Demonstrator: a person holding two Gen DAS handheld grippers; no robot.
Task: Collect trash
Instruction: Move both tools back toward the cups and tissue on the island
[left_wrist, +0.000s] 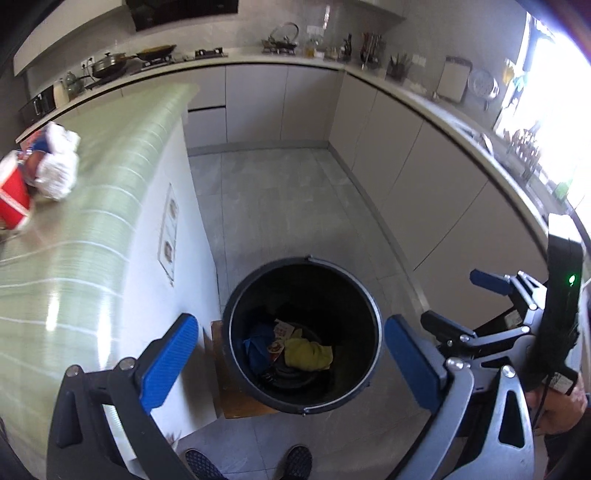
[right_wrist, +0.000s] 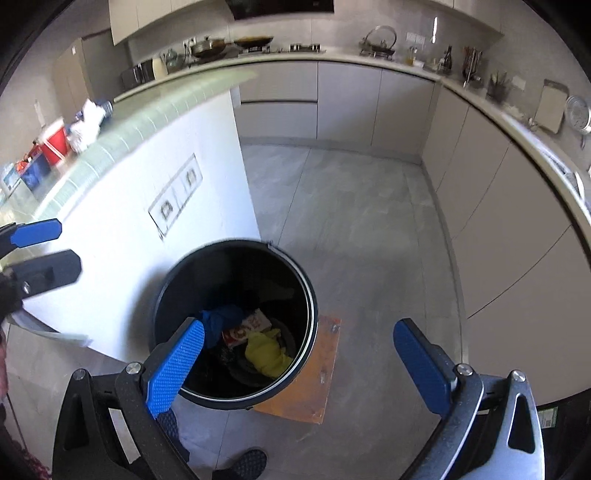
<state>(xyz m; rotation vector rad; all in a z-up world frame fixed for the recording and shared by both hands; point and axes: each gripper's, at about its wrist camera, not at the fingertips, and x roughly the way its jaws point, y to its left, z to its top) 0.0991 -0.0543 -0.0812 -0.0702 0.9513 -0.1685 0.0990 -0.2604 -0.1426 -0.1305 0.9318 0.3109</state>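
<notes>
A black trash bucket (left_wrist: 236, 332) stands on the floor beside the island; it also shows in the right wrist view (right_wrist: 166, 291). Inside lie a yellow rag (left_wrist: 308, 354), a blue cloth (left_wrist: 258, 347) and a small printed packet (left_wrist: 282, 328). My left gripper (left_wrist: 290, 358) is open and empty, hovering right above the bucket. My right gripper (right_wrist: 299, 354) is open and empty, above the bucket's right side. On the green-tiled island top (left_wrist: 122, 166) sit crumpled white paper (left_wrist: 59, 166) and a red paper cup (left_wrist: 13, 195).
The bucket rests on an orange board (right_wrist: 314, 384). The white island wall (right_wrist: 122, 206) is left of it. Grey cabinets (left_wrist: 406, 166) line the back and right under a cluttered counter. My shoes (left_wrist: 295, 461) are at the bottom edge.
</notes>
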